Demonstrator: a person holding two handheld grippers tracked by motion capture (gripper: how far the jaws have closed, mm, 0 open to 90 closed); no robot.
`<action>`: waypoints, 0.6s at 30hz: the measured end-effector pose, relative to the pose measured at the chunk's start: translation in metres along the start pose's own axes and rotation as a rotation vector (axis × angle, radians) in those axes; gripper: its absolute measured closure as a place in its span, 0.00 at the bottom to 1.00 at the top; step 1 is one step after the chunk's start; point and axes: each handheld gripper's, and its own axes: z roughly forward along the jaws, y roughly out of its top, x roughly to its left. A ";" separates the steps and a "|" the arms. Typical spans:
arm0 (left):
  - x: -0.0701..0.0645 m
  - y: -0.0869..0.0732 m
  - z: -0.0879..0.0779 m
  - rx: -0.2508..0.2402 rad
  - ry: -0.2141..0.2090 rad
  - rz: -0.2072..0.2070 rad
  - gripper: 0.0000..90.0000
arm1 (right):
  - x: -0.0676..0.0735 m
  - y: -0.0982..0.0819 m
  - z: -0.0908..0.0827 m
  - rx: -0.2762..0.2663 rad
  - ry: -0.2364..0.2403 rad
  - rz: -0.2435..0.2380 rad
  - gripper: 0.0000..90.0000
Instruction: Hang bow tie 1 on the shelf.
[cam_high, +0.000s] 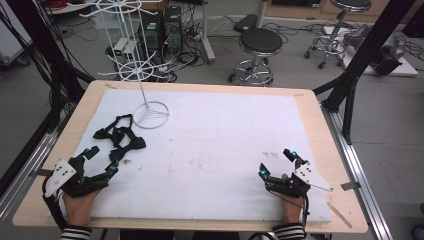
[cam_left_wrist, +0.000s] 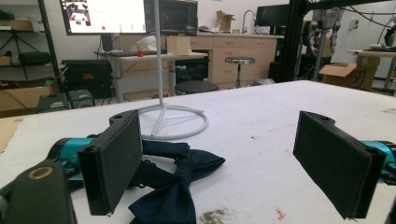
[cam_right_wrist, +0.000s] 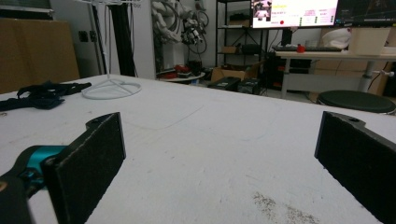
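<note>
Left gripper (cam_high: 101, 161) rests low near the front left corner of the table (cam_high: 310, 107), its jaws spread wide with nothing clamped between them. In the left gripper view the two black pads (cam_left_wrist: 112, 165) stand far apart, and the dark bow ties (cam_left_wrist: 175, 179) lie on the white mat (cam_left_wrist: 261, 140) just ahead of the left-hand pad, partly behind it; whether that pad touches the cloth I cannot tell. From the high view the bow ties (cam_high: 119, 136) form a loose black heap near the left edge of the table, just beyond the left gripper's tips.

Behind the heap, toward the far left corner, stands a white wire rack (cam_high: 142, 70) on a round ring base, close to the ties but apart from them.

Right gripper (cam_high: 277, 162) sits near the front right corner, well apart from the ties, held by a hand (cam_high: 291, 206). Its jaws are also wide, and the right gripper view shows bare mat between the pads (cam_right_wrist: 88, 165).
</note>
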 end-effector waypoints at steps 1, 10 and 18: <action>0.000 0.000 0.000 -0.001 -0.002 0.000 0.18 | 0.000 0.000 0.000 0.000 0.001 0.001 0.01; 0.001 0.000 0.000 0.001 -0.004 -0.006 0.17 | 0.000 0.000 0.000 -0.001 -0.005 -0.009 0.01; 0.007 0.001 -0.002 -0.005 -0.031 -0.084 0.15 | 0.000 0.000 0.000 -0.001 -0.004 -0.013 0.01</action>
